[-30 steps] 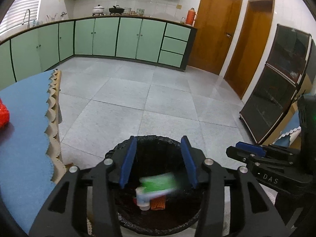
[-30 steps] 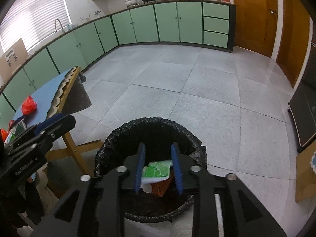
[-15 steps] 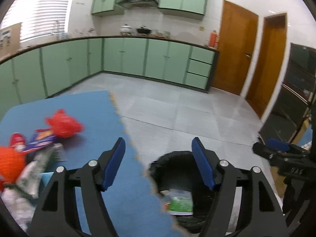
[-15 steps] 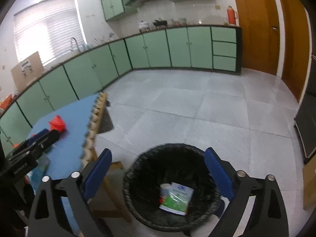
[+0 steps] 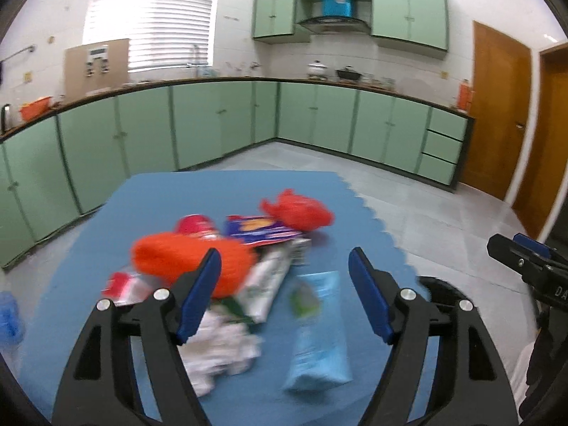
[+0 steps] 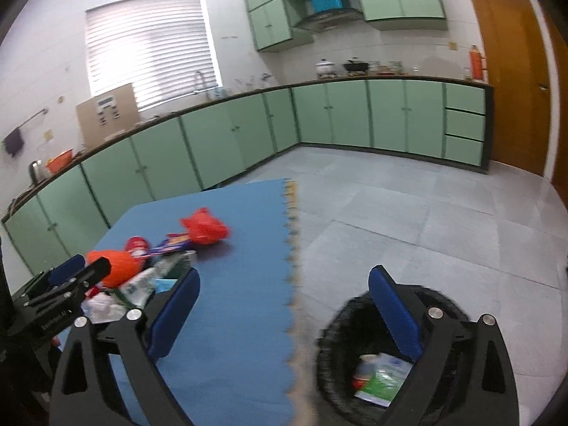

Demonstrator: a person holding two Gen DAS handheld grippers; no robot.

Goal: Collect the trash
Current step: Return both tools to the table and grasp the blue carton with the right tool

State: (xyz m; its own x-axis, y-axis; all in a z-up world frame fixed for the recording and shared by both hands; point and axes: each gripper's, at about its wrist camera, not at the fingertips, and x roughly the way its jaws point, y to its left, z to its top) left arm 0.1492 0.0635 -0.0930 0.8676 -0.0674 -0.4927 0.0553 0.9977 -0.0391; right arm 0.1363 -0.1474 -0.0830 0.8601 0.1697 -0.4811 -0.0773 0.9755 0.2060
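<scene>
Both grippers have swung away from the bin since a second ago, when each hung over its mouth; the left one now faces the table, and the green packet then pinched in the right jaws lies inside the bin.

Largest is the blue foam mat [image 5: 227,191] covering the table, its scalloped edge toward the floor. Beside that edge stands the black-lined trash bin [image 6: 447,298]; only the right wrist view looks into it, showing a green-and-white packet [image 6: 381,380] against a small bottle with a red label [image 6: 362,372]. The left wrist view catches only the bin's rim.

On the mat the trash sits in one loose heap. The left view shows it best: an orange mesh ball [image 5: 184,259], a crumpled red bag [image 5: 298,209] at the far side, a purple snack wrapper [image 5: 259,229] touching it, a white-and-green pouch [image 5: 266,284], a light blue packet [image 5: 319,330] lying nearest the right finger, and crumpled white tissue [image 5: 220,351]. Motion blur leaves the printing on all of these unreadable; the purple wrapper's yellow marks may be lettering.

The left gripper [image 5: 284,291] is spread wide above the heap, holding nothing. The right gripper [image 6: 284,316] is likewise spread wide and empty, straddling the mat edge and bin. Its body shows the letters "DA" [image 5: 559,291] in the left view.
</scene>
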